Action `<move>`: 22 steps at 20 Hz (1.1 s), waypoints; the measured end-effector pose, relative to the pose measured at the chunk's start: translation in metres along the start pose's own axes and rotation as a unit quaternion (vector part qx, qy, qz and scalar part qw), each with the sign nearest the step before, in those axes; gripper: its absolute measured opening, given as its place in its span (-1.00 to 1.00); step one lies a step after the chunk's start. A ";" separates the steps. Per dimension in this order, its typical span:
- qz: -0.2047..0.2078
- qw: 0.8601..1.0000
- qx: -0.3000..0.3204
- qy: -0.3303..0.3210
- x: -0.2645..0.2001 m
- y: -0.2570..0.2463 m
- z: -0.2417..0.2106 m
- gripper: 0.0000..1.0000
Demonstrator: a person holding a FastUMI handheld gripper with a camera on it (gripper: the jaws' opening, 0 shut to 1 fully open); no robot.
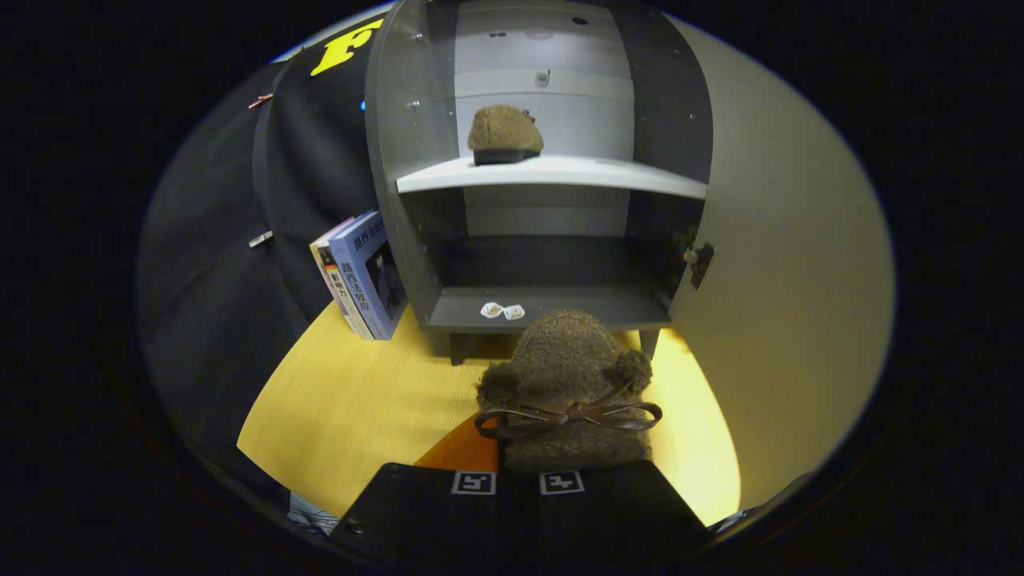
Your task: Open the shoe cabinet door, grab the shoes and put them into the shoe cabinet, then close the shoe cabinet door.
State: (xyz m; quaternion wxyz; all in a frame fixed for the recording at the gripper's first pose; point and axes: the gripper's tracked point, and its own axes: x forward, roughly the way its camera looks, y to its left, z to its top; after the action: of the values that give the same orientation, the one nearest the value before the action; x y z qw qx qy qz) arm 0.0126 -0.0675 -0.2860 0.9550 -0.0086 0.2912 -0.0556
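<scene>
A brown fuzzy shoe (570, 376) with a dark bow sits right at my fingers, its toe pointing at the shoe cabinet (552, 304). My gripper (516, 480) is shut on its heel end, which the fingers hide. The shoe hangs just in front of the cabinet's bottom shelf. The cabinet is grey and stands open. Its door (784, 264) is swung wide to the right. A second, matching brown shoe (502, 134) rests on the left part of the white upper shelf (608, 172).
Two books (364, 276) lean against the cabinet's left side on the yellow wooden table (352, 400). Two small white tags (502, 310) lie on the bottom shelf's front edge. An orange patch (464, 450) lies on the table beside the fingers. Black cloth hangs to the left.
</scene>
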 end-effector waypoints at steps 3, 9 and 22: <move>-0.003 1.000 0.011 -0.030 -0.011 -0.002 0.040 -0.90; -0.011 0.998 -0.002 -0.066 -0.014 -0.004 0.115 -0.90; -0.031 0.996 0.012 -0.085 0.048 -0.033 0.254 -0.90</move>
State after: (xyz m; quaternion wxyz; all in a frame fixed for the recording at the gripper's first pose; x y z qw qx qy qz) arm 0.1903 -0.1095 -0.1007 0.9742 -0.0109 0.2076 -0.0872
